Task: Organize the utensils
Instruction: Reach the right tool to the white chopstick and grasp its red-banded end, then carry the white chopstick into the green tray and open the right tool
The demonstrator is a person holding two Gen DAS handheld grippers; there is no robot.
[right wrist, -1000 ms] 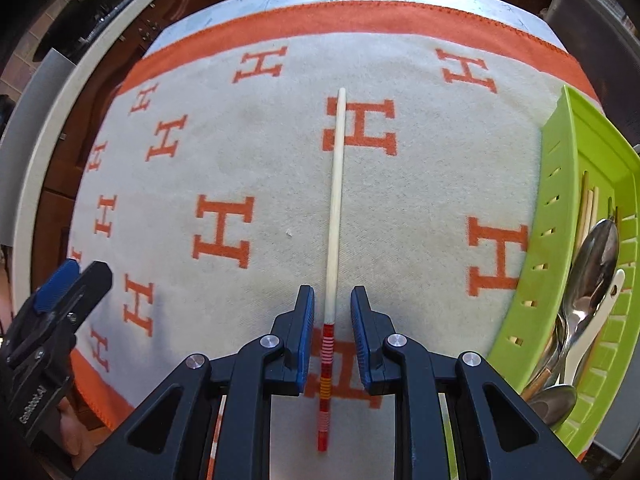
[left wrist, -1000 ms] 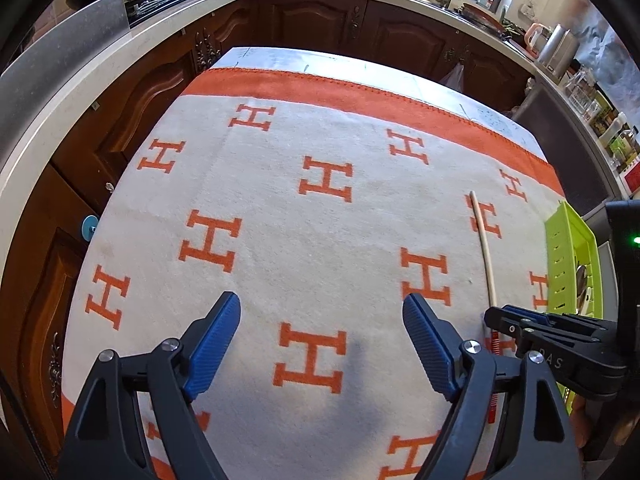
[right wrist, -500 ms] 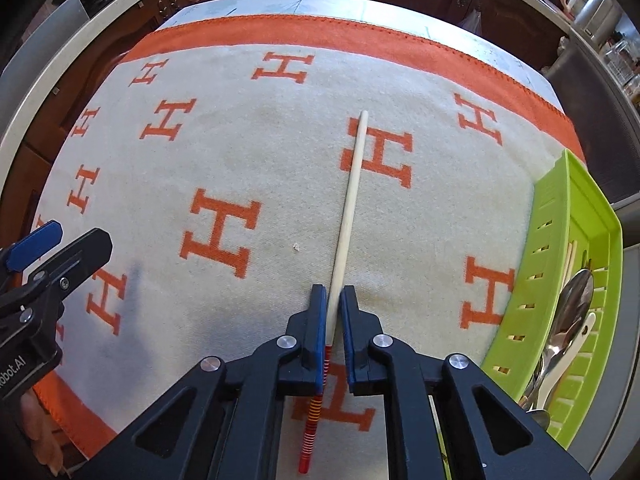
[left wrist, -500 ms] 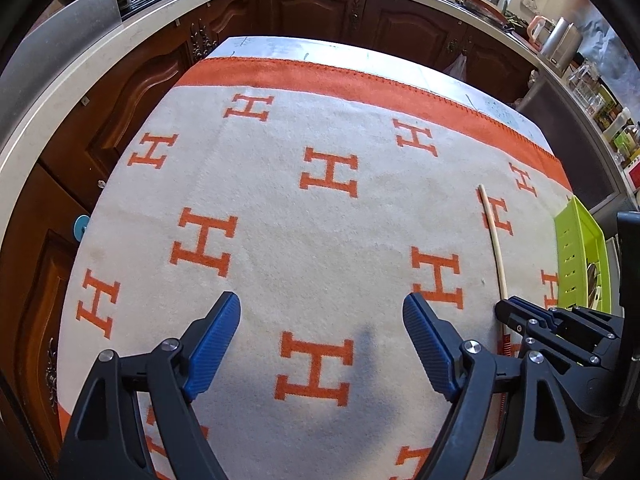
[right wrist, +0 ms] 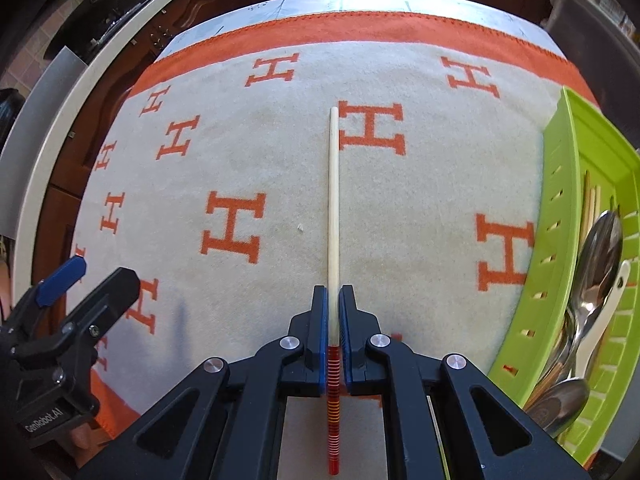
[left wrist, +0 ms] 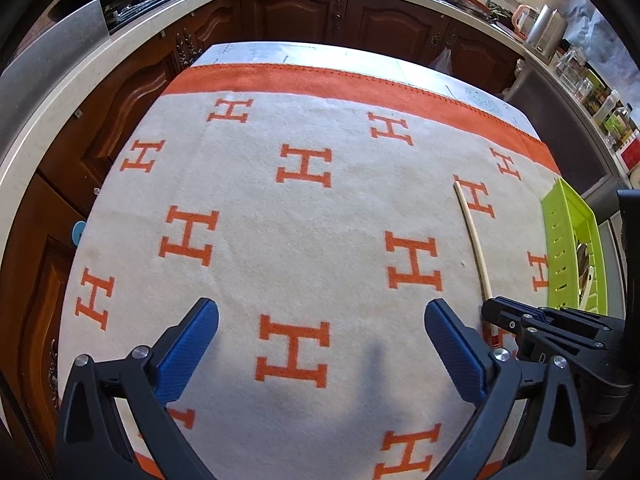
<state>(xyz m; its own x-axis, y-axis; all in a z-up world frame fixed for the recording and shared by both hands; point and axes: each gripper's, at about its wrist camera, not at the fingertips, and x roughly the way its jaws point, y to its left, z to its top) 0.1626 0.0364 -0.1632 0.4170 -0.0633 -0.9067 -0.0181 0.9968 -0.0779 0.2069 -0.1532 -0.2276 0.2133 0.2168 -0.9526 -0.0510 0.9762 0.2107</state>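
A long pale chopstick (right wrist: 333, 200) with a red-striped handle end lies along the white cloth with orange H marks. My right gripper (right wrist: 333, 292) is shut on the chopstick near its red end; it also shows in the left wrist view (left wrist: 490, 308), with the chopstick (left wrist: 474, 240) running away from it. A lime green tray (right wrist: 560, 208) at the right holds spoons (right wrist: 600, 256) and several chopsticks. My left gripper (left wrist: 320, 316) is open and empty above the cloth, left of the right gripper.
The cloth (left wrist: 304, 240) covers a table with an orange border at the far edge. Dark wood cabinets and a pale counter (left wrist: 60, 108) run around the left and back. Jars and a kettle (left wrist: 548, 28) stand on the counter at right.
My right gripper has closed on the chopstick, which was lying between open jaws a second ago. The left gripper has stayed open and drifted back slightly.
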